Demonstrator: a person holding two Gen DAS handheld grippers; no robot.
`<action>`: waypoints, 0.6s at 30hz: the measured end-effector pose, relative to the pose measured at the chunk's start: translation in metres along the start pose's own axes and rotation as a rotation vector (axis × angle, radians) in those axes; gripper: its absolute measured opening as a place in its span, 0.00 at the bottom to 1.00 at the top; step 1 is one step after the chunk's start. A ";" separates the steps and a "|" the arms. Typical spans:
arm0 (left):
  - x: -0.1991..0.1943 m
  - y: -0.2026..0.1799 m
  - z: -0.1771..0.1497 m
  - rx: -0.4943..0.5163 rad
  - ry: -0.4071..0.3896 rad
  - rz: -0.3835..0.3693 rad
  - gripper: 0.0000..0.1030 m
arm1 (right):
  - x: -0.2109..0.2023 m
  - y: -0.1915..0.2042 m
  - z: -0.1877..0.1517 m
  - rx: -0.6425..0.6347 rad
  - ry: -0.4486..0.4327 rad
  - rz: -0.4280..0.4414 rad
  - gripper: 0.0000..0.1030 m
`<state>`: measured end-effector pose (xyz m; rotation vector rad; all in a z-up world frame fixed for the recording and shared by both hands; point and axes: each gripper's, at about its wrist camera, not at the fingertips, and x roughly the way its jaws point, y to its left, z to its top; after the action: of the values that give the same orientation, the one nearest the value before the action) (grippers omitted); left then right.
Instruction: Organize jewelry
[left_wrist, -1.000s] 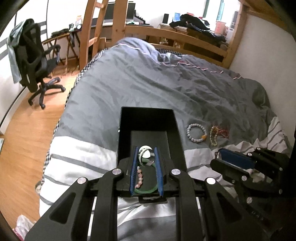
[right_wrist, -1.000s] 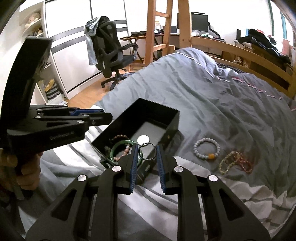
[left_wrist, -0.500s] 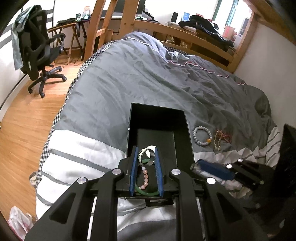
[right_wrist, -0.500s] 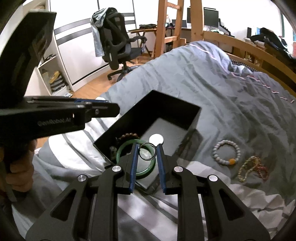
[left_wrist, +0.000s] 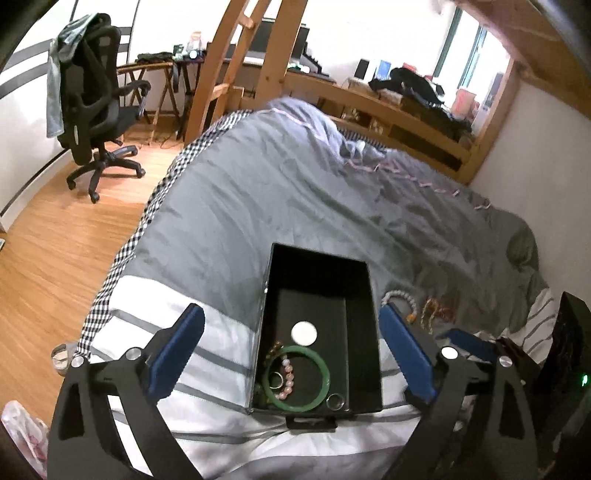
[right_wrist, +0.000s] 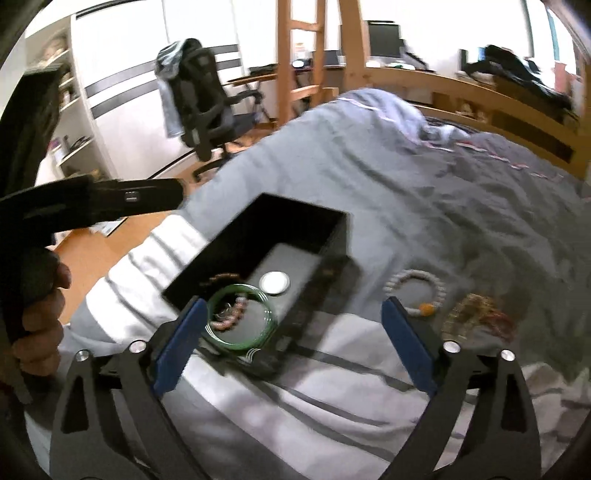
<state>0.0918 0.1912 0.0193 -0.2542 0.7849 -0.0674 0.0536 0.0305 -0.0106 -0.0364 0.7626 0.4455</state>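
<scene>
A black open box (left_wrist: 319, 266) (right_wrist: 280, 214) lies on the bed. In it are a green bangle (left_wrist: 325, 373) (right_wrist: 271, 317), a pink bead bracelet (left_wrist: 287, 376), two metal rings (left_wrist: 335, 401) (left_wrist: 275, 380) and a white disc (left_wrist: 304, 332) (right_wrist: 274, 283). A white bead bracelet (right_wrist: 415, 291) (left_wrist: 400, 295) and a gold-red chain (right_wrist: 476, 317) (left_wrist: 432, 310) lie on the quilt right of the box. My left gripper (left_wrist: 290, 347) is open wide above the box's near end, empty. My right gripper (right_wrist: 291, 336) is open wide, empty, over the box's near right corner.
The bed has a grey quilt (left_wrist: 295, 192) with a white striped band at the near edge. A wooden ladder (left_wrist: 258, 55) and bed rail stand at the far end. An office chair (left_wrist: 96, 110) stands on the wood floor at left. A wall runs along the right.
Both grippers have opened wide. The right gripper let go of the thin metal ring, which now lies in the box by the bangle. Both views have shifted slightly.
</scene>
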 end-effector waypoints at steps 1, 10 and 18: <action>-0.002 -0.001 0.000 0.000 -0.007 -0.015 0.93 | -0.008 -0.008 -0.001 0.014 -0.005 -0.020 0.96; -0.002 -0.029 -0.009 0.093 -0.017 -0.034 0.94 | -0.055 -0.056 -0.018 0.034 -0.011 -0.125 0.96; 0.015 -0.087 -0.037 0.209 0.046 -0.106 0.94 | -0.080 -0.095 -0.026 0.109 -0.031 -0.168 0.96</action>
<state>0.0792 0.0977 0.0056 -0.0961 0.8034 -0.2548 0.0237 -0.0904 0.0123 0.0086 0.7455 0.2440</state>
